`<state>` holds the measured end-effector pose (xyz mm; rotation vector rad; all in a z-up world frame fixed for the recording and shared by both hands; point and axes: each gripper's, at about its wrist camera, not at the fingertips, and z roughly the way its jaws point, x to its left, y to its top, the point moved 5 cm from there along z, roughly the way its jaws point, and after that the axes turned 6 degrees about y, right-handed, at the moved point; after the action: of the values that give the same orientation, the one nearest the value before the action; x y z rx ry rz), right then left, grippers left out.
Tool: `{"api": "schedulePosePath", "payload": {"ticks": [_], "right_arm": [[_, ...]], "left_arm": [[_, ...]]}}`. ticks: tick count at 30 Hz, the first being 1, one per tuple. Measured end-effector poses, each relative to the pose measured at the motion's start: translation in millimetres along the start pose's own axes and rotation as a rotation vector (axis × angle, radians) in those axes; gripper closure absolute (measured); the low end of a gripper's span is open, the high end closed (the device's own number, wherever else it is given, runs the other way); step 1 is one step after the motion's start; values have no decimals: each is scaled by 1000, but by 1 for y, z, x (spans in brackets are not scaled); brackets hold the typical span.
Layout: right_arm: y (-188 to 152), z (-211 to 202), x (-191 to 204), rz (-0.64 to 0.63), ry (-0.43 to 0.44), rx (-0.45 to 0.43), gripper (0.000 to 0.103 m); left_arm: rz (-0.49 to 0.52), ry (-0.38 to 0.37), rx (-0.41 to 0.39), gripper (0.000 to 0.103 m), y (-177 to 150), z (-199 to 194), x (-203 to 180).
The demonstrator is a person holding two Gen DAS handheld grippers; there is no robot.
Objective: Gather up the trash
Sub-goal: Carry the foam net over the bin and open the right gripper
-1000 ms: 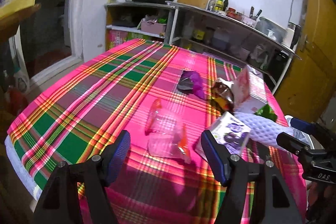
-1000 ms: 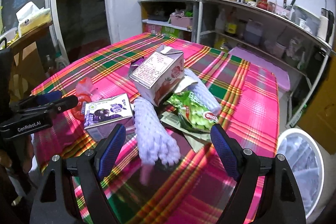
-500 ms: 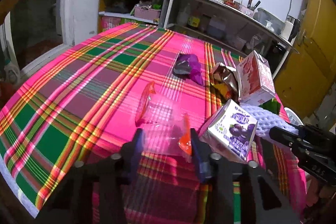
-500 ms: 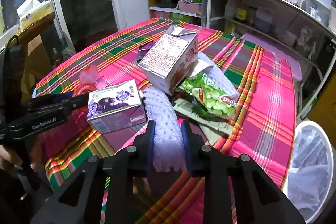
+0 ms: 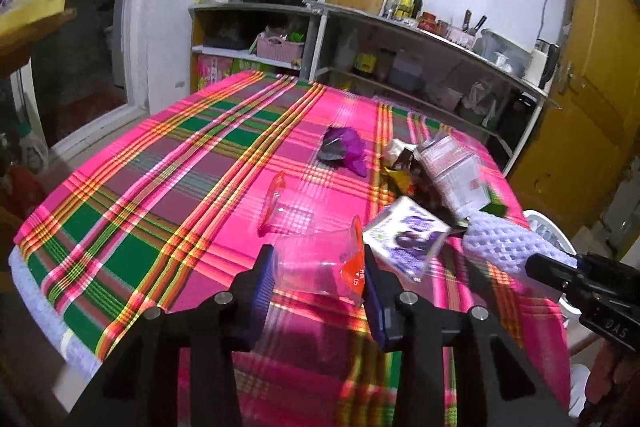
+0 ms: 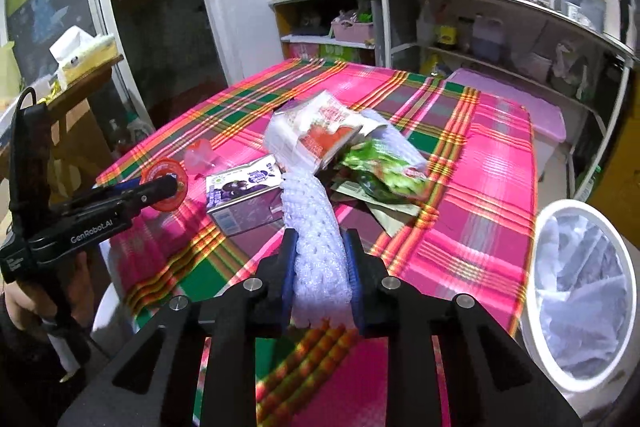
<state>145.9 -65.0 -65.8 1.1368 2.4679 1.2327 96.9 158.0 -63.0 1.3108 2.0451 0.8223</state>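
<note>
My left gripper (image 5: 318,275) is shut on a clear plastic cup with an orange-red rim (image 5: 320,263) and holds it lifted above the plaid tablecloth (image 5: 160,187). A second clear cup (image 5: 286,211) lies on the cloth beyond. My right gripper (image 6: 319,263) is shut on a white foam net sleeve (image 6: 316,239), raised over the table's near edge. The left gripper with its cup also shows in the right wrist view (image 6: 164,187). A purple juice carton (image 6: 244,191), a pink-white carton (image 6: 316,139) and a green snack bag (image 6: 380,171) lie in a heap.
A white bin with a plastic liner (image 6: 580,291) stands on the floor off the table's right edge. A purple wrapper (image 5: 344,149) lies further back on the table. Shelves with kitchenware (image 5: 400,67) line the back wall. A yellow door (image 5: 580,107) is at the right.
Both grippers closed from wide open: the left on the clear cup, the right on the foam sleeve. Both items are now lifted off the cloth. The pink-white carton has tipped over.
</note>
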Motion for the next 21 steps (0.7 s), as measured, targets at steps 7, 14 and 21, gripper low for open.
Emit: {"api": "schedulePosePath", "payload": {"ticks": [7,14,21], "right_arm": [[-8,-34,-12,49,-14,-57,79],[-18,-68,-48,127,-81,-110,79],[-35,-95,-101,221,-177,-136,79]], "left_arm": [[47,-47,-39,62,3,-28,-32],[143,-146,-42,62,3,-35,-92],[241,-244,-28,62,-4,-31,-154]]}}
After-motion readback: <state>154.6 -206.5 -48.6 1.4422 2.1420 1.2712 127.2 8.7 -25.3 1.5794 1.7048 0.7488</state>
